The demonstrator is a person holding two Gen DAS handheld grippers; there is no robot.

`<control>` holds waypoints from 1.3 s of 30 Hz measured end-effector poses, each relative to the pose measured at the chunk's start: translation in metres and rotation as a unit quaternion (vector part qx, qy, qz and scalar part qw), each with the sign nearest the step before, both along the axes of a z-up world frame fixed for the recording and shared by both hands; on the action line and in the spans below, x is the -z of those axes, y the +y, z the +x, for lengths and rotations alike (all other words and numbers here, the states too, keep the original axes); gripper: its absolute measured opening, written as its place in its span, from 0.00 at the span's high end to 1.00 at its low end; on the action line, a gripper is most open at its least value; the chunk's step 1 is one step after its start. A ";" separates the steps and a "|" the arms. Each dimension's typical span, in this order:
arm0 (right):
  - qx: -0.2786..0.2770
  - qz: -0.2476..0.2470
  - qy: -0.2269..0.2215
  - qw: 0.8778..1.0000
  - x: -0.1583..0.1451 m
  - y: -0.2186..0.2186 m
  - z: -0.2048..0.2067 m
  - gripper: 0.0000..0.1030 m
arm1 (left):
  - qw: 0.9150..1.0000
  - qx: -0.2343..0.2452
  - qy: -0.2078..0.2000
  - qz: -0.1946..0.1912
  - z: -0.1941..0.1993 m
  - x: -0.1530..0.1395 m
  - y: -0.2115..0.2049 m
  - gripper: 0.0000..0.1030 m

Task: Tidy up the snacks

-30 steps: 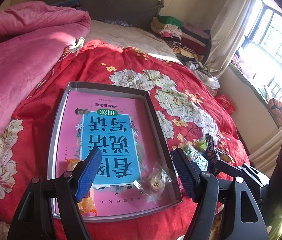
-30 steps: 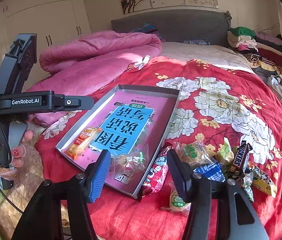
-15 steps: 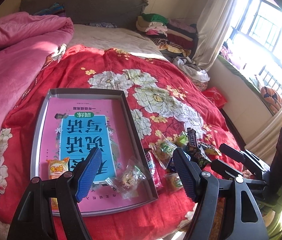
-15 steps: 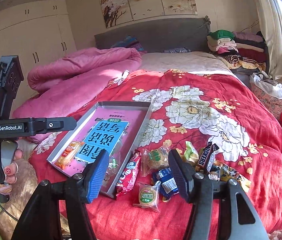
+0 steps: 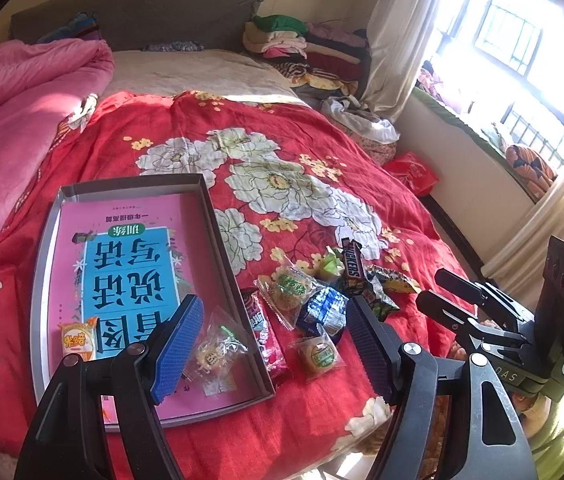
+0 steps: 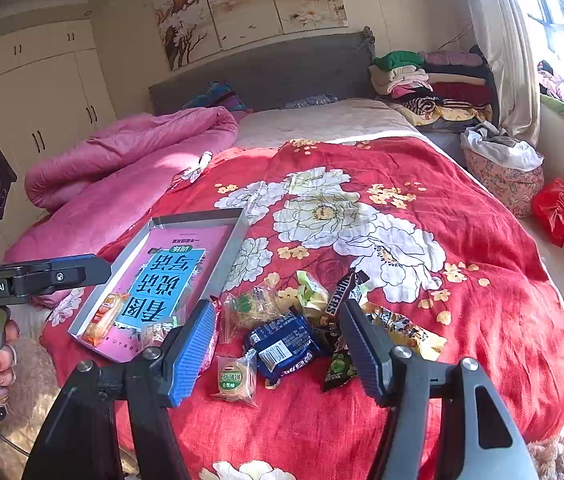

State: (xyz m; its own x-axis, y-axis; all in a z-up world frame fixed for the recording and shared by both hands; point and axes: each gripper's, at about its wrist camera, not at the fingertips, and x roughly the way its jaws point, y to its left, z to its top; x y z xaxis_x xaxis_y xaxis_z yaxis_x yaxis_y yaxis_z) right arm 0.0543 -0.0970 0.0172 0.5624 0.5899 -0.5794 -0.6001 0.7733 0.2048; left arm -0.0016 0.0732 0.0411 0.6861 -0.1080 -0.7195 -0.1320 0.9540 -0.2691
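A grey tray point(image 5: 218, 220) lies on the red flowered bedspread with a pink and blue book point(image 5: 130, 272) in it. An orange pack point(image 5: 78, 338) and a clear-wrapped snack point(image 5: 216, 354) rest on the book. Right of the tray is a loose pile: a red pack point(image 5: 262, 328), a blue pack point(image 6: 285, 340), a Snickers bar point(image 6: 341, 296) and a small round cake point(image 6: 236, 376). My left gripper point(image 5: 274, 306) hovers open over the tray's near right corner. My right gripper point(image 6: 278, 308) hangs above the pile, jaws opening, with nothing held.
A pink quilt point(image 6: 130, 160) is heaped at the left of the bed. Folded clothes point(image 6: 421, 80) are stacked by the headboard. A red plastic bag point(image 6: 559, 208) lies beside the bed under the window. A hand holds the left gripper's handle point(image 6: 2, 360).
Both grippers have drawn back and to the right. The tray now sits further left in each view and the snack pile lies between the fingers. The right jaws stand slightly wider.
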 end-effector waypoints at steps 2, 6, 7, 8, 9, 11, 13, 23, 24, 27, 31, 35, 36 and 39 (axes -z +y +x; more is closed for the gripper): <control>0.003 -0.001 0.002 1.000 0.001 -0.003 0.001 0.37 | 1.000 0.005 0.003 0.003 0.002 0.001 -0.005 0.27; 0.010 0.001 0.011 1.000 0.004 -0.008 0.001 0.37 | 1.000 0.015 0.011 0.009 0.006 0.004 -0.013 0.27; 0.013 -0.001 0.013 1.000 0.005 -0.009 0.002 0.37 | 1.000 0.017 0.011 0.012 0.007 0.005 -0.015 0.27; 0.016 -0.002 0.016 1.000 0.006 -0.011 0.003 0.37 | 1.000 0.019 0.011 0.013 0.008 0.004 -0.016 0.27; 0.017 0.000 0.018 1.000 0.007 -0.012 0.004 0.37 | 1.000 0.020 0.012 0.014 0.008 0.005 -0.017 0.27; 0.022 -0.001 0.022 1.000 0.009 -0.015 0.006 0.37 | 1.000 0.023 0.014 0.016 0.010 0.006 -0.019 0.27; 0.024 -0.001 0.025 0.999 0.011 -0.017 0.007 0.37 | 0.999 0.026 0.018 0.018 0.011 0.008 -0.022 0.27; 0.041 -0.023 0.063 0.997 0.029 -0.018 0.020 0.37 | 0.998 0.044 0.038 0.026 0.021 0.021 -0.033 0.27; 0.041 -0.024 0.067 0.997 0.031 -0.019 0.021 0.37 | 0.998 0.046 0.039 0.028 0.022 0.023 -0.033 0.27; 0.039 -0.026 0.078 0.996 0.036 -0.017 0.024 0.37 | 0.997 0.052 0.045 0.034 0.028 0.027 -0.036 0.27; 0.035 -0.036 0.085 0.995 0.043 -0.013 0.027 0.37 | 0.996 0.060 0.050 0.036 0.036 0.031 -0.038 0.27; 0.033 -0.040 0.095 0.994 0.050 -0.011 0.031 0.37 | 0.995 0.066 0.055 0.046 0.046 0.034 -0.041 0.27; 0.034 -0.041 0.099 0.994 0.052 -0.011 0.033 0.37 | 0.995 0.066 0.056 0.047 0.049 0.035 -0.041 0.27; 0.036 -0.039 0.109 0.993 0.057 -0.012 0.037 0.37 | 0.994 0.071 0.061 0.050 0.056 0.038 -0.042 0.27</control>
